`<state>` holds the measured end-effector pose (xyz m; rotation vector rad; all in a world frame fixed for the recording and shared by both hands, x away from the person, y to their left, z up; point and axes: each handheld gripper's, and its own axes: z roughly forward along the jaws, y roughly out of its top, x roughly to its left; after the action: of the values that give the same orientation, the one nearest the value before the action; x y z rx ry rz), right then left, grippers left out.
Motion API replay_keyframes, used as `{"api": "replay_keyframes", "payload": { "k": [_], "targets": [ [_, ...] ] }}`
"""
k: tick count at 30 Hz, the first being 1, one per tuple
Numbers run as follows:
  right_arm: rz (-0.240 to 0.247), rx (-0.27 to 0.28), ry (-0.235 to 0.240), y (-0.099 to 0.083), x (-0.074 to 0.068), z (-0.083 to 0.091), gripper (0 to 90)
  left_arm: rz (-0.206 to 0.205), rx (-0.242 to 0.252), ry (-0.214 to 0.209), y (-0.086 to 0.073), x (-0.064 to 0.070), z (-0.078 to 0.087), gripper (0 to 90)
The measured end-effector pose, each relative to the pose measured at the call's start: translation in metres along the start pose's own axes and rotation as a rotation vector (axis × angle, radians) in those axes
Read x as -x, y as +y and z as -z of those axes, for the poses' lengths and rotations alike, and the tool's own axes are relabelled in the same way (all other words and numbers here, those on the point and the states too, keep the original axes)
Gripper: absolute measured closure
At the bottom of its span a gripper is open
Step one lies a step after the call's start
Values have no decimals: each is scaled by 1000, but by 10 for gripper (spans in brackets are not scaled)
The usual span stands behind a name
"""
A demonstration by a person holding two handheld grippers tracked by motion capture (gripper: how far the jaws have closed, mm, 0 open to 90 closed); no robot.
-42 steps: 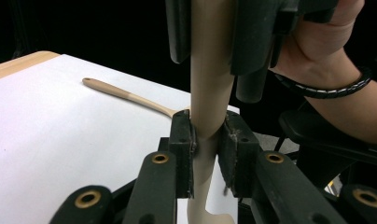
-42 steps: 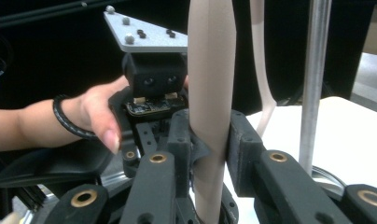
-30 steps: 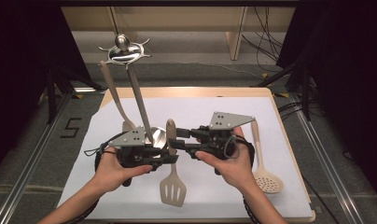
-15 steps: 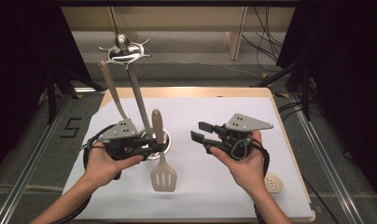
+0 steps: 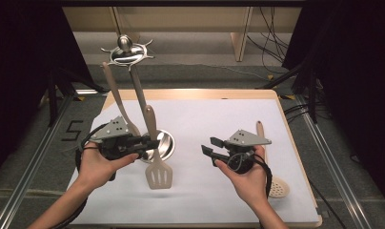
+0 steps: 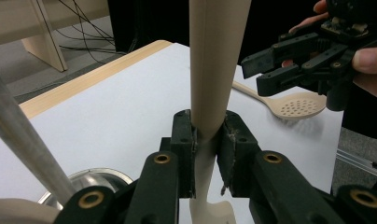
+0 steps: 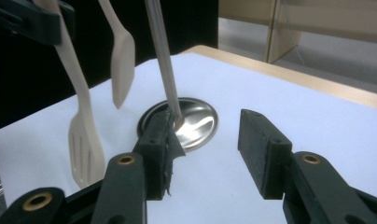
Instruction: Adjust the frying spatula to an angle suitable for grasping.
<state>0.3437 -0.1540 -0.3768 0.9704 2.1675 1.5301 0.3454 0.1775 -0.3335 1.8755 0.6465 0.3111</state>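
The left gripper (image 5: 145,141) clamps the slotted spatula (image 5: 157,168) mid-handle, upright, blade hanging near the stand's base (image 5: 163,143), while the right gripper (image 5: 210,149), jaws released, waits empty farther right.

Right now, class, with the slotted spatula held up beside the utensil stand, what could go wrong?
1. The left tongs pinch the slotted spatula on its narrow handle; the heavy head might make it swivel or slip.
2. The spatula hangs close to the stand's pole and a hanging utensil; swinging could knock them.
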Motion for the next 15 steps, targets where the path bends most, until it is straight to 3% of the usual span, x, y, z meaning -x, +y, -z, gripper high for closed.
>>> {"api": "replay_keyframes", "payload": {
  "k": [1,4,5,9,10,12,15],
  "targets": [
    [-15,-12,-10,-2,0,1,564,1,-1,3,0,-1,1,765],
    [1,-21,-32,-6,3,1,565,2,-4,12,2,-2,3,764],
    [-31,-29,-39,-8,2,1,565,-1,-5,16,2,-3,4,764],
    [-33,-39,-54,-15,3,2,565,5,-12,22,5,-4,6,764],
    [4,-32,-53,-16,6,1,566,6,-13,23,5,-5,6,764],
    [-21,-44,-56,-18,4,0,566,9,-11,24,6,-6,6,765],
    [9,-57,-64,-19,6,0,566,11,-12,31,8,-8,7,765]
  ]
}}
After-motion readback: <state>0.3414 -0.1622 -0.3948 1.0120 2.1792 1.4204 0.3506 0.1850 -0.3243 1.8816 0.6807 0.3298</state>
